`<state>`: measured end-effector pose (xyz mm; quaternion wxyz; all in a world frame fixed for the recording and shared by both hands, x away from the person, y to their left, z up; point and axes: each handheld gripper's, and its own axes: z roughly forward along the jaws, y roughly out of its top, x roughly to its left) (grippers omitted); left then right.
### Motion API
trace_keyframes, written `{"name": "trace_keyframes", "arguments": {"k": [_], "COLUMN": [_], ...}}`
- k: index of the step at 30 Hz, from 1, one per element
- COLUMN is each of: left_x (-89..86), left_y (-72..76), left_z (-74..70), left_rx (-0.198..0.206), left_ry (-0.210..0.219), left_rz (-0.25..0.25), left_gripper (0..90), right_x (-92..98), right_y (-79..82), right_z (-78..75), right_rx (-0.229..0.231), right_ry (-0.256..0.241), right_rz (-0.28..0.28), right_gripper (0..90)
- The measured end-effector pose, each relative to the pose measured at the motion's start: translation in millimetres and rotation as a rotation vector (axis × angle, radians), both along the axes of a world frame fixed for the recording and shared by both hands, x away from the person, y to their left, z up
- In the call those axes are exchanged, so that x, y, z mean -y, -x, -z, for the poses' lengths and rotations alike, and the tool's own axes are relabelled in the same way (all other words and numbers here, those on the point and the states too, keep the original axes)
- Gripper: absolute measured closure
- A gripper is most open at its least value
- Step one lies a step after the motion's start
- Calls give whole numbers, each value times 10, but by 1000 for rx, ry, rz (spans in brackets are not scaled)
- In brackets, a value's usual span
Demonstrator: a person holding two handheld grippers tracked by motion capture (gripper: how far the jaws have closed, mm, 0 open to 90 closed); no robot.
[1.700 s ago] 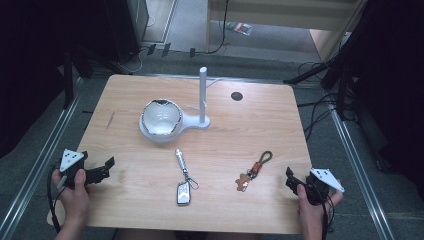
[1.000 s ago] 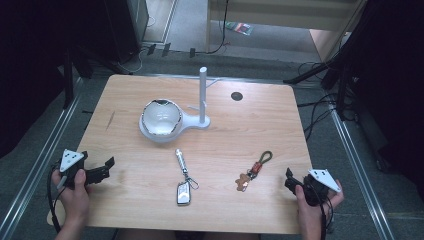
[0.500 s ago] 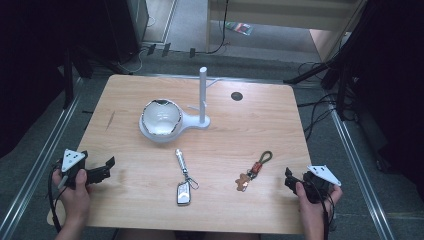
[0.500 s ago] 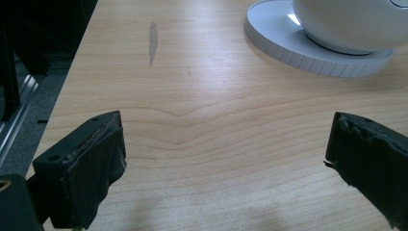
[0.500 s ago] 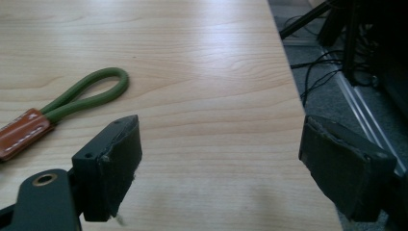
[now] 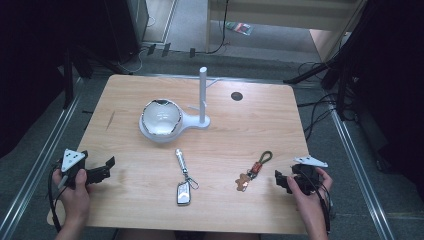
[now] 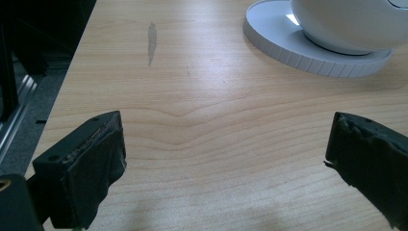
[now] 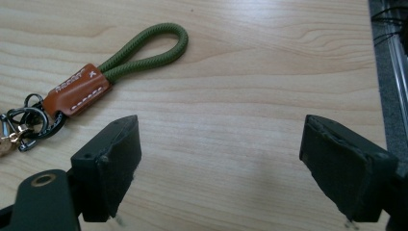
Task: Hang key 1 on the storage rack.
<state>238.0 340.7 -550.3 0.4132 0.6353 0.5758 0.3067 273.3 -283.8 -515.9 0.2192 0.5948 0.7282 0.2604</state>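
Right tool (image 8: 216,168) spread wide beside the green-loop keychain (image 8: 120,62) — apparently not touching; left tool (image 7: 226,168) spread too.

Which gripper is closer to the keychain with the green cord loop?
The right gripper. It sits just to the right of the green-loop keychain, jaws open. The left gripper is far off at the table's left edge, beyond the car key.

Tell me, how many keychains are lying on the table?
2. The car-key keychain lies near the middle front of the table. The green-loop keychain lies to its right, close to the right tongs.
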Motion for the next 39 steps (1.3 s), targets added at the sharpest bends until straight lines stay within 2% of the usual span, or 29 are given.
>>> {"name": "trace_keyframes", "arguments": {"k": [2,3,5,6,9,11,13,14,15,17,21,29,30,33,39], "left_x": [-1,-1,-2,-2,-3,-3,-5,-5,-5,-3,-4,-7,-7,-4,-5], "left_y": [1,0,-1,-1,-2,-2,-1,-1,-2,-3,-5,-5,-5,-6,-6], "left_z": [-1,0,0,0,0,0,-1,0,-1,0,0,0,0,0,0], "left_rx": [0,1,1,1,1,0,-1,-1,-1,-1,-2,-2,-2,-4,-4], "left_ry": [1,2,3,3,3,4,5,6,5,4,4,4,4,5,4], "left_rz": [1,2,2,2,3,2,2,2,2,2,3,5,4,2,2], "left_gripper": [7,7,7,7,7,7,7,7,7,7,7,7,7,7,7], "right_x": [-15,-51,-73,-118,-180,-202,-265,-265,-299,-335,-378,-473,-498,-537,-652], "right_y": [-17,-55,-72,-113,-190,-213,-277,-277,-324,-370,-434,-564,-584,-619,-706], "right_z": [-6,-12,-14,-18,-19,-20,-33,-33,-40,-49,-65,-99,-107,-123,-164], "right_rx": [-14,-48,-59,-98,-155,-168,-212,-212,-248,-287,-323,-395,-422,-456,-487], "right_ry": [6,23,32,61,95,109,141,141,151,179,210,193,186,144,151], "right_rz": [-6,-17,-27,-35,-37,-35,-39,-39,-44,-50,-50,-41,-38,-24,17], "right_gripper": [148,148,147,146,141,141,137,137,135,134,134,134,135,134,133]}}
